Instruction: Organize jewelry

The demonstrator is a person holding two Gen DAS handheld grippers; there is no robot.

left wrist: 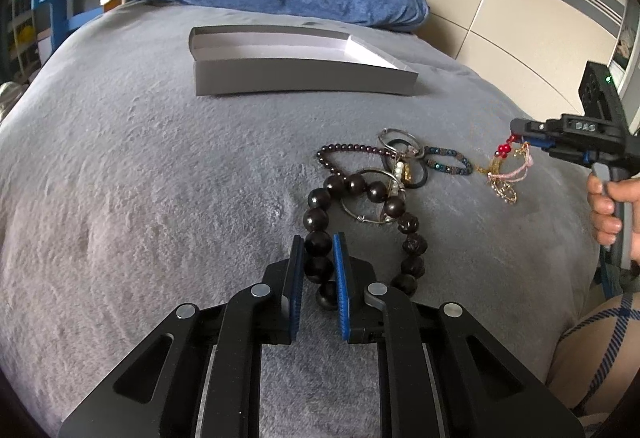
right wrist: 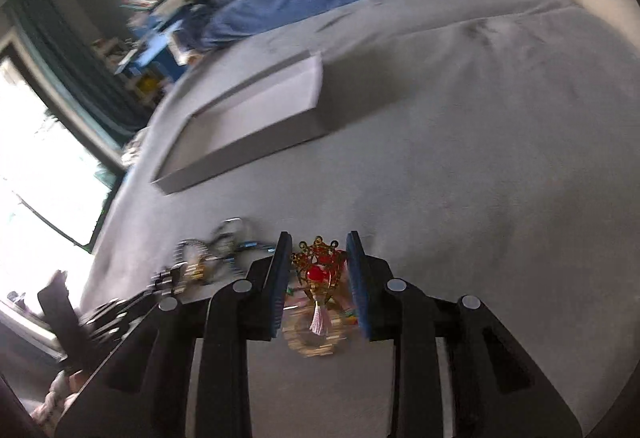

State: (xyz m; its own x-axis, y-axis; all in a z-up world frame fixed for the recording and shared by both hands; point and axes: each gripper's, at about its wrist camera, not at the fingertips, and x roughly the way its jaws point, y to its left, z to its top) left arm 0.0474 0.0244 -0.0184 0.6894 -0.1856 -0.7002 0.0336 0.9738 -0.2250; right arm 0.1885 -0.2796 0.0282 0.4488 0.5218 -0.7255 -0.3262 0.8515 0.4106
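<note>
In the lower centre of the left wrist view, the left claw (left wrist: 317, 244) grips the large dark bead bracelet (left wrist: 362, 228). The grey box (left wrist: 304, 80) lies straight ahead, upper centre, long axis crosswise. The right claw (right wrist: 318, 244) seems closed around the gold and red ornament (right wrist: 318, 270).

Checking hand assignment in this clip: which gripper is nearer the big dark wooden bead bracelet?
Left. The left gripper has its fingers on either side of the bracelet's beads. The right gripper is off to the right, over the gold and red ornament.
</note>
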